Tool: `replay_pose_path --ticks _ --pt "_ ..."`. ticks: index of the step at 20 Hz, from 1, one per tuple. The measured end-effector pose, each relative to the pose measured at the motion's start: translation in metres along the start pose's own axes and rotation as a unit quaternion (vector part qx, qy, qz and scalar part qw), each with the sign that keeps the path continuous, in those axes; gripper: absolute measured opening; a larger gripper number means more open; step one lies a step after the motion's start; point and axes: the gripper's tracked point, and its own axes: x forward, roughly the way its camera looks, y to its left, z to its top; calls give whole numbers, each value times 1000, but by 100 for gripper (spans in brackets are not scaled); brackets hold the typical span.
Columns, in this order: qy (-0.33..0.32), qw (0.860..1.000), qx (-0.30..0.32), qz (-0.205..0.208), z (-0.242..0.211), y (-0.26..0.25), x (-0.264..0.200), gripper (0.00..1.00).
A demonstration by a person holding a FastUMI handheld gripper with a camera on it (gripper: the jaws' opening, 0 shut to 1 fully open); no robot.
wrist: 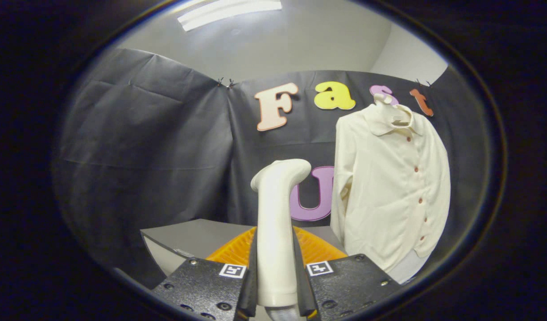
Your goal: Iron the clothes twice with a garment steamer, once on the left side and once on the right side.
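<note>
Camera on tongs (275,285), facing forward, near shirt (389,187)

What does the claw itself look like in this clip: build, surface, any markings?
The claw has two broad, flat blocks with a rough, textured surface, studded with round screw heads. Each block carries a small square white tag with a black fiducial pattern near its inner top corner. The inner faces are lined with thin pads. No cables, hand or sleeve can be seen.

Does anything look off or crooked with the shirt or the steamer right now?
Nothing stands out. The gripper is shut on the upright garment steamer; the cream button shirt hangs straight, buttoned, beyond the fingers, apart from the steamer.
</note>
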Motion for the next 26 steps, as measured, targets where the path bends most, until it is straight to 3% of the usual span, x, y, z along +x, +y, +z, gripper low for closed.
replay_pose_path --ticks 8,17,26 --pt "-51 998 26 -36 29 -102 -4 35" --pt "-87 991 69 -69 41 -188 31 35" --pt "-71 990 108 -54 -7 -225 56 35"
